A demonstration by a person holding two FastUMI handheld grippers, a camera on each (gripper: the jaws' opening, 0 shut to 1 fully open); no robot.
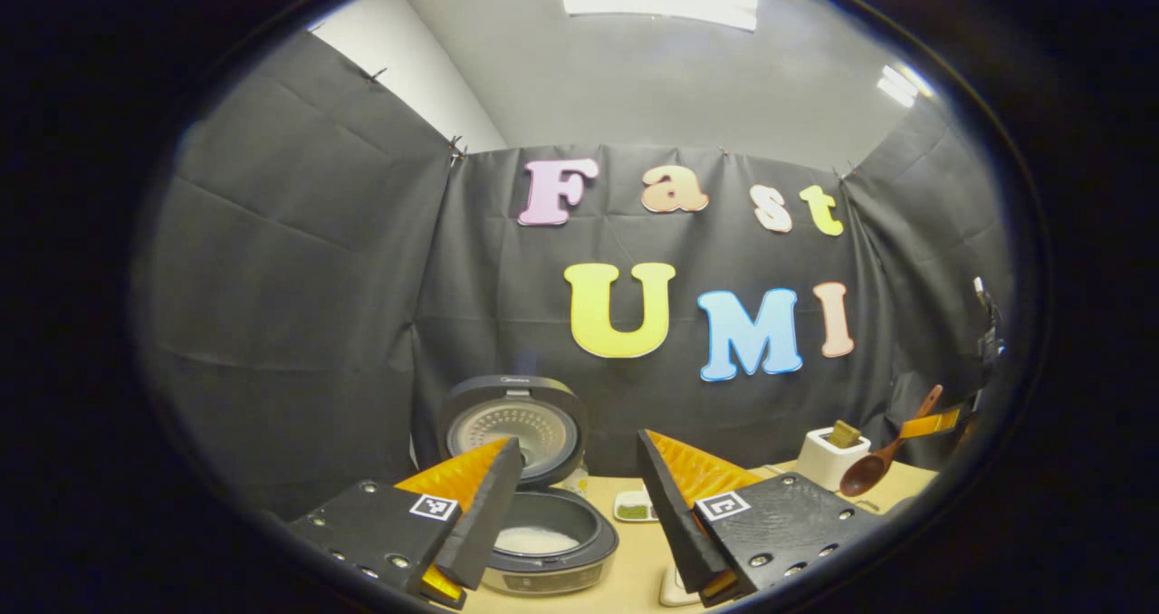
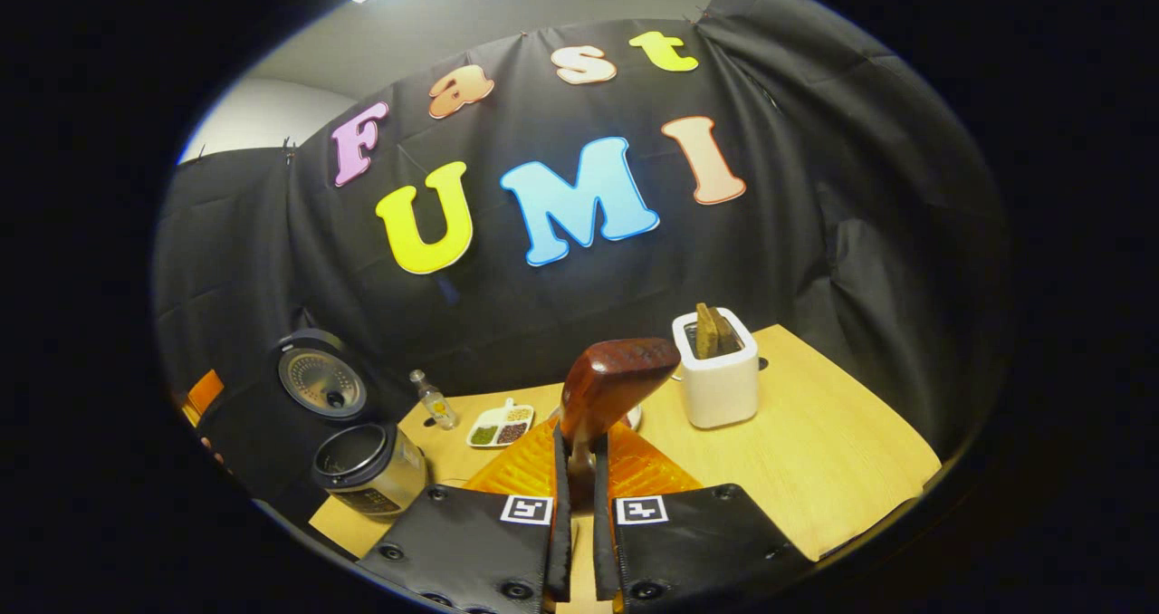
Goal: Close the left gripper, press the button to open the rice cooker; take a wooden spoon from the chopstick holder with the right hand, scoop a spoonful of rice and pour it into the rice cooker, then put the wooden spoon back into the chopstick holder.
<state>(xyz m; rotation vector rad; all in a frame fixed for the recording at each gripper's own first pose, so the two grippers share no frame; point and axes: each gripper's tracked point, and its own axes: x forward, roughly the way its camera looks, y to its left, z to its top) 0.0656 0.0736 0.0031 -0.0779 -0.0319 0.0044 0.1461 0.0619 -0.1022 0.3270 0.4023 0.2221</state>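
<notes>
The rice cooker (image 1: 552,551) stands open just beyond my left gripper (image 1: 579,440), its lid (image 1: 512,428) upright and white rice lying in the pot. The left gripper is open with nothing between its fingers. My right gripper (image 2: 579,469) is shut on the wooden spoon (image 2: 611,383), whose wide end rises above the fingertips. In the left gripper view the spoon (image 1: 869,471) hangs tilted beside the white chopstick holder (image 1: 828,458), bowl end low. From the right gripper view the holder (image 2: 717,378) is ahead to the right and the cooker (image 2: 369,467) far to the left.
A divided dish of beans (image 2: 500,426) and a small bottle (image 2: 435,401) sit on the wooden table (image 2: 815,451) between cooker and holder. Brown utensils stick out of the holder. A white object (image 1: 675,587) is partly hidden under my left gripper's right finger.
</notes>
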